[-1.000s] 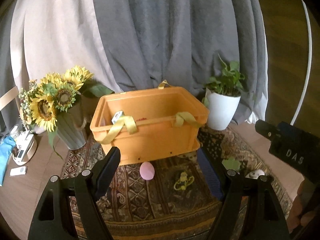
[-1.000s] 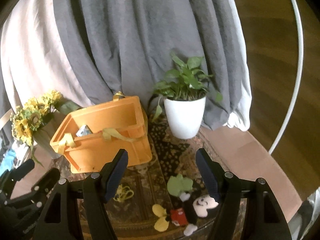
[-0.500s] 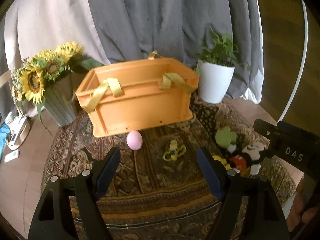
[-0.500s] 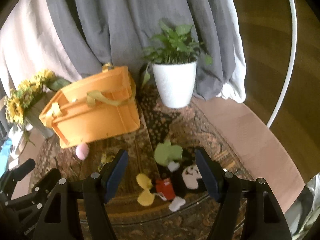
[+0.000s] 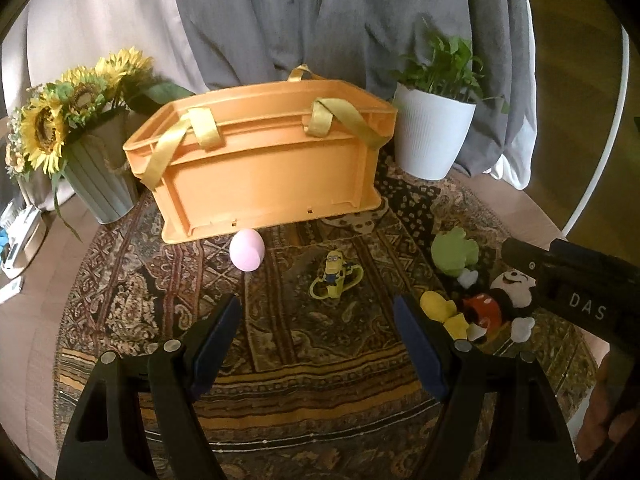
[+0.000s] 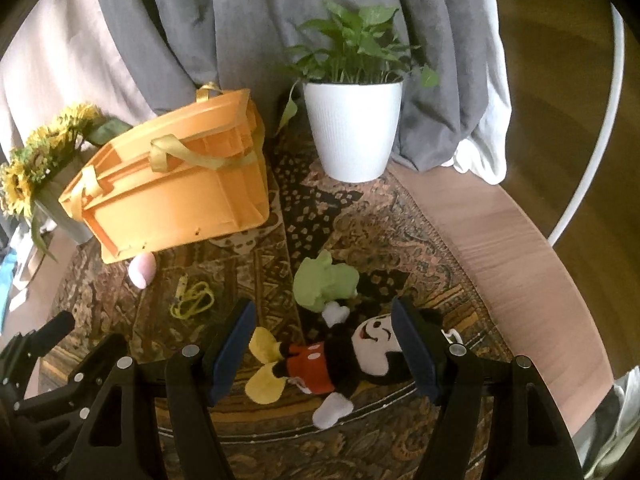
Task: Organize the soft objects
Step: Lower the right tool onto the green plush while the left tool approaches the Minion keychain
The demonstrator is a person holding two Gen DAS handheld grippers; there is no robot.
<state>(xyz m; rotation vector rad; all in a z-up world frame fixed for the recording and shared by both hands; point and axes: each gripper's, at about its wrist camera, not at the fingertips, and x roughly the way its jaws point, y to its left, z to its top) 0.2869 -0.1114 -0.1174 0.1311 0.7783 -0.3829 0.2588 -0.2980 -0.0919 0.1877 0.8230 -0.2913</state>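
An orange crate (image 5: 264,168) with yellow straps stands at the back of a patterned round rug (image 5: 320,360); it also shows in the right wrist view (image 6: 168,204). In front of it lie a pink egg-shaped toy (image 5: 247,255), a small yellow minion toy (image 5: 335,276), a green plush (image 5: 455,252) and a Mickey Mouse plush (image 5: 496,304). My left gripper (image 5: 318,340) is open and empty, low over the rug short of the minion. My right gripper (image 6: 324,344) is open, its fingers on either side of the Mickey plush (image 6: 344,356), with the green plush (image 6: 320,284) just beyond.
A white pot with a green plant (image 5: 434,136) stands right of the crate. A grey vase of sunflowers (image 5: 100,184) stands left of it. Grey and white curtains hang behind. The rug covers a round wooden table (image 6: 500,248). Small white devices (image 5: 16,240) lie at the far left.
Both grippers have dropped lower and tilted down towards the rug. The crate's inside has gone out of sight. The right gripper has come down around the Mickey plush.
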